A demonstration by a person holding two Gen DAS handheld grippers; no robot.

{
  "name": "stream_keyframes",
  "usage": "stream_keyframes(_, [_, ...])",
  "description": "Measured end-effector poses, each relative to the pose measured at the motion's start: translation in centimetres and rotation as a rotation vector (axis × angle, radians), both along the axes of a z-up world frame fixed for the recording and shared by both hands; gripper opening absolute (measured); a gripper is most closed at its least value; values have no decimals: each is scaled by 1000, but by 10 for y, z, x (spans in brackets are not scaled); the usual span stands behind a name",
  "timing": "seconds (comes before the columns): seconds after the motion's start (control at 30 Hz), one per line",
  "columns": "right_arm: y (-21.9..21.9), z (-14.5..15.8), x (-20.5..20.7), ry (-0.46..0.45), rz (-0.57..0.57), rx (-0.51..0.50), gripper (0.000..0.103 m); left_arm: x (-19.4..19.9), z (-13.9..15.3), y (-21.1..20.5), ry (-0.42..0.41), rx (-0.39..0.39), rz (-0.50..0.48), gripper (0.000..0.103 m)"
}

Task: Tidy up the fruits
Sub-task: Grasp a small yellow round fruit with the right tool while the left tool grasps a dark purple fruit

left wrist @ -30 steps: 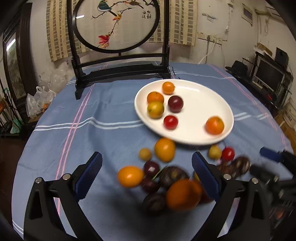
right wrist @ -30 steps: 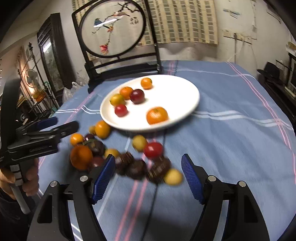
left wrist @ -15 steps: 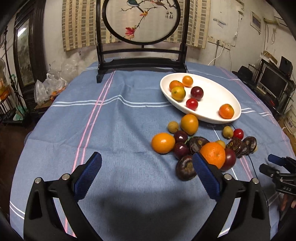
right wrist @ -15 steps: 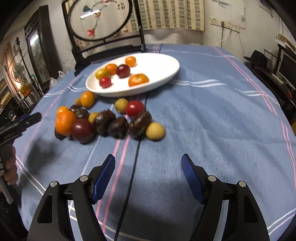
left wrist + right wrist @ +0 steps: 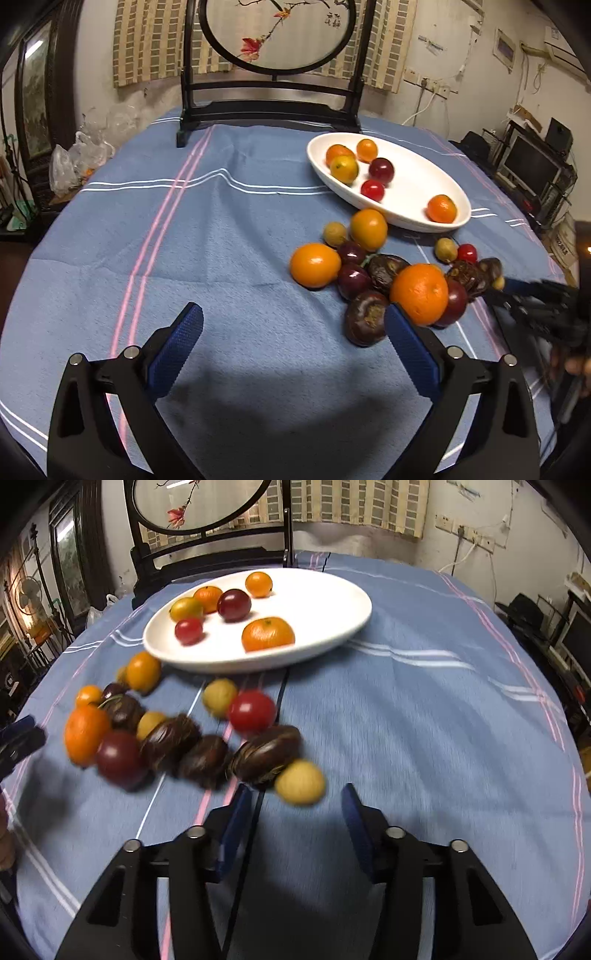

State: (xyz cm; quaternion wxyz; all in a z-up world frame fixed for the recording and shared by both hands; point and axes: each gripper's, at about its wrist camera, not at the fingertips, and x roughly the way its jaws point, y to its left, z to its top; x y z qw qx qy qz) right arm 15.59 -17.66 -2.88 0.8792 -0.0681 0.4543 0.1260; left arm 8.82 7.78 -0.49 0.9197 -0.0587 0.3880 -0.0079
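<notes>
right gripper [image 5: 295, 805] jaws just narrowed, empty, near yellow fruit [image 5: 300, 782]

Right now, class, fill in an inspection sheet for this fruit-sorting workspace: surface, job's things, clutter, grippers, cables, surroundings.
Surface: blue striped tablecloth on a round table.
Job's things: white plate holding six fruits; loose fruit pile on the cloth beside it.
Clutter: carved screen stand at the table's far edge.
Grippers: left gripper open, nothing between its pads; right gripper has just been closing, a yellow fruit just ahead of it, not gripped.
Cables: dark cable across the cloth.
Surroundings: plastic bags, monitor.
</notes>
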Motion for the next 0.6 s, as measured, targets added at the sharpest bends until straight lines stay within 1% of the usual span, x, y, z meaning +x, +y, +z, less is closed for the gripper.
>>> stream_keyframes(0.03, [1,-1,5,-12,3,-5,47,0,0,-1,-2,1,-7,96])
stream_keyframes(0.1, [5,-1,8,-27,19,-12,33,1,-2,-5,5,8,-18,96])
stream_keyframes(0.13, [6,0,7,-32,22,-20,28,2,-4,-6,14,5,-22,96])
stream_keyframes(0.23, [6,0,5,-42,17,-20,27,3,-7,-6,31,-11,-30,96])
stream_keyframes(0.33, [1,2,1,-26,14,12,27,6,-10,-6,49,-15,-27,96])
stream_keyframes(0.37, [-2,3,0,-17,13,37,27,6,-10,-6,53,-13,-24,96])
stream_keyframes(0.5, [-4,9,-7,9,46,127,27,5,-8,-16,70,20,-41,96])
stream_keyframes(0.6, [3,13,-13,-3,90,153,27,7,-11,-26,96,45,-67,96])
